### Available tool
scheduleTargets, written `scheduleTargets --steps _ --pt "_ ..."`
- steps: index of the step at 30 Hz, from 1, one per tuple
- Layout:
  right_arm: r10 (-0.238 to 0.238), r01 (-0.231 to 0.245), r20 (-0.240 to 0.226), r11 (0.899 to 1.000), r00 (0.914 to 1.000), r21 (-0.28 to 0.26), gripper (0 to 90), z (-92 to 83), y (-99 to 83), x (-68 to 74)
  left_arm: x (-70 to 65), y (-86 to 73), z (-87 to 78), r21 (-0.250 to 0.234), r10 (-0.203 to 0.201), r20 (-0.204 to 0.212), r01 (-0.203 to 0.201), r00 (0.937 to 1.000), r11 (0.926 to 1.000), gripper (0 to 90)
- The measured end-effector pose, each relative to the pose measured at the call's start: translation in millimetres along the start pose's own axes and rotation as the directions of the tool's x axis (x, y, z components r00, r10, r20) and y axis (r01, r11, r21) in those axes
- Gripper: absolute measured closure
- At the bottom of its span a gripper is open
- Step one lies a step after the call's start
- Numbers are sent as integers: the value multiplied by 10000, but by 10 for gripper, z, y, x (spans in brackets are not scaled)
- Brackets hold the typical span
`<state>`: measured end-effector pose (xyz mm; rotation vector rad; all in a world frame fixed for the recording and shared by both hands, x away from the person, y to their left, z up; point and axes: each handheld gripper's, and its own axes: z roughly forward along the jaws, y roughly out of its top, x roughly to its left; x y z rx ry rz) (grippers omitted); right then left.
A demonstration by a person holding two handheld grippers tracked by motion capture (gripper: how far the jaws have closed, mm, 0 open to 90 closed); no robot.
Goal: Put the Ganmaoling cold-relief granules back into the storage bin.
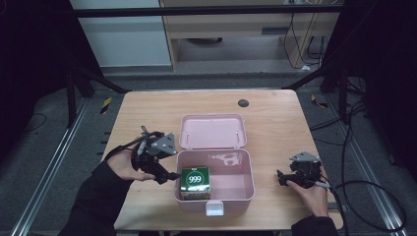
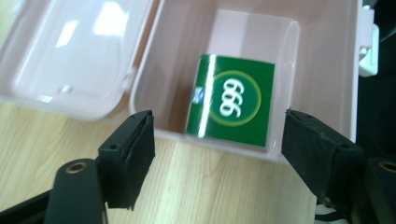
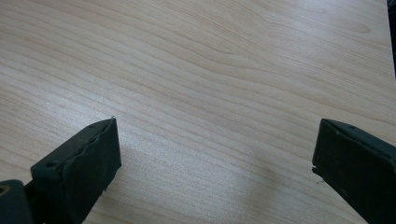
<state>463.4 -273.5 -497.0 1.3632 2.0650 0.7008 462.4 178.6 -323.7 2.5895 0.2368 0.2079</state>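
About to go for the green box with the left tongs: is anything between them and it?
Only the near wall of the pink case. The green box sits inside against it, the left tongs hang open just outside and above the rim, and the lid lies flipped back.
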Motion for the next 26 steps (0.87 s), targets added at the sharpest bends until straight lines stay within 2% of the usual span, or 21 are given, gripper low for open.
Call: scheduleTargets --steps 3,7,10,12,15,16,18,20,23,24,25,26 --pt "24 -24 8 10000 10000 4 15 -4 0 0 17 -161 -76 -243 -358 -178 353 9992 9991 273" --pt "43 -43 17 10000 10000 -11 16 -5 1 -1 15 -410 -82 -528 -975 -483 950 9941 9941 290" --pt "-3 3 22 10000 10000 -1 16 -5 0 -1 26 -650 -36 -667 -1602 -756 1553 9842 9856 305" --pt "6 -6 37 10000 10000 -8 17 -5 1 -1 35 -751 3 -657 -1877 -927 1821 9779 9811 312" --pt "5 -5 48 10000 10000 -3 18 -5 1 0 66 -943 113 -581 -2486 -1153 2433 9617 9682 310" --pt "14 -14 51 10000 10000 2 18 -5 1 2 78 -1020 162 -629 -2722 -1167 2664 9551 9618 306" --pt "-22 22 66 10000 10000 -13 18 -5 0 -1 99 -1118 228 -753 -3051 -1071 2983 9463 9515 302" --pt "39 -39 44 10000 10000 6 18 -5 0 1 130 -1197 292 -489 -3303 -1309 3267 9348 9439 299" --pt "29 -29 59 10000 10000 -34 19 -10 0 -5 171 -1311 370 -696 -3826 -1572 3762 9105 9239 291" --pt "39 -39 63 10000 10000 -25 18 -14 1 -7 184 -1362 406 -760 -4031 -1712 3958 8990 9152 282" --pt "64 -64 64 10000 10000 -28 18 -17 2 -9 194 -1393 427 -766 -4170 -1810 4099 8907 9089 274" --pt "52 -52 64 10000 10000 -27 18 -17 2 -10 206 -1434 458 -834 -4366 -2046 4288 8761 8995 273"
